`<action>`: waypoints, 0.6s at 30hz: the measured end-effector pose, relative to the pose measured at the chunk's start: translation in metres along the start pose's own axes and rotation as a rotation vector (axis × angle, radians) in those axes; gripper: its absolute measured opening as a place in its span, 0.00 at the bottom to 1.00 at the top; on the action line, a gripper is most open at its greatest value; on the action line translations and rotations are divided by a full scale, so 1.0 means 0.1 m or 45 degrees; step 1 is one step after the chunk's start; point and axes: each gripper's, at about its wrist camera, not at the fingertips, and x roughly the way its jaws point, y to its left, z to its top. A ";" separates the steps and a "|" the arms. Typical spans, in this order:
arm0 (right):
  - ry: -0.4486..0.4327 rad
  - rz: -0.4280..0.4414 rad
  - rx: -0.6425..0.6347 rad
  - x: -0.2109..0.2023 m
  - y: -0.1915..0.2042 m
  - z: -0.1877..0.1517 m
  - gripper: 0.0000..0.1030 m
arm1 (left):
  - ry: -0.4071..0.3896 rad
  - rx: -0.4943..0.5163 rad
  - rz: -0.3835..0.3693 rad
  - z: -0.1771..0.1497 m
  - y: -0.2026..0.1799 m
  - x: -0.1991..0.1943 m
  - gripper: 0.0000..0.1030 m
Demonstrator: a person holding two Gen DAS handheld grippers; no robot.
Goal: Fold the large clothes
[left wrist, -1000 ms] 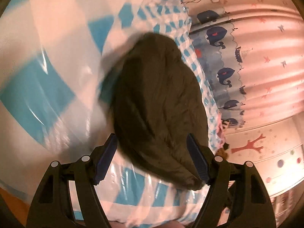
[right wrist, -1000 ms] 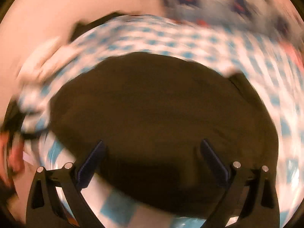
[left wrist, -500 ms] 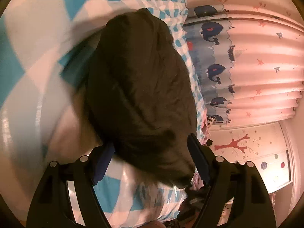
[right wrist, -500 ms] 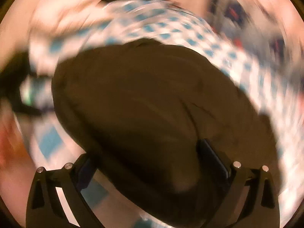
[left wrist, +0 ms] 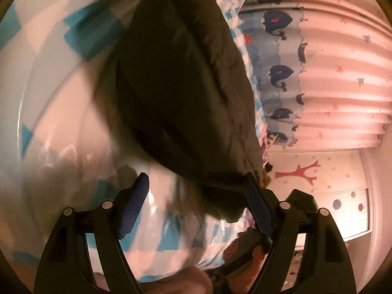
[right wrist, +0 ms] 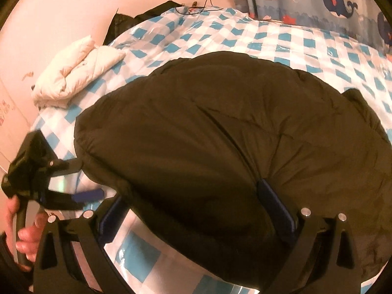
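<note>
- Left wrist view: your left gripper [left wrist: 196,208] stands wide, the dark padded jacket [left wrist: 181,85] touching only its right pad.
- Right wrist view: your right gripper [right wrist: 196,210] stands wide astride the jacket's edge, on the blue-checked cover [right wrist: 220,31] at frame centre.

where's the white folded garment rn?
Right wrist view, upper left: the white folded garment lies on the checked cover by the wall, apart from the dark jacket.
</note>
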 end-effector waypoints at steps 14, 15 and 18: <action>-0.037 0.297 0.505 -0.93 -0.93 -0.70 0.93 | -0.188 0.017 0.127 0.48 -0.17 0.10 0.72; -0.067 0.305 0.680 -1.09 -1.25 -0.94 0.93 | -0.185 0.018 0.132 0.48 -0.16 0.09 0.72; -0.092 0.296 0.983 -1.26 -1.84 -1.34 0.93 | -0.181 0.016 0.150 0.50 -0.12 0.09 0.72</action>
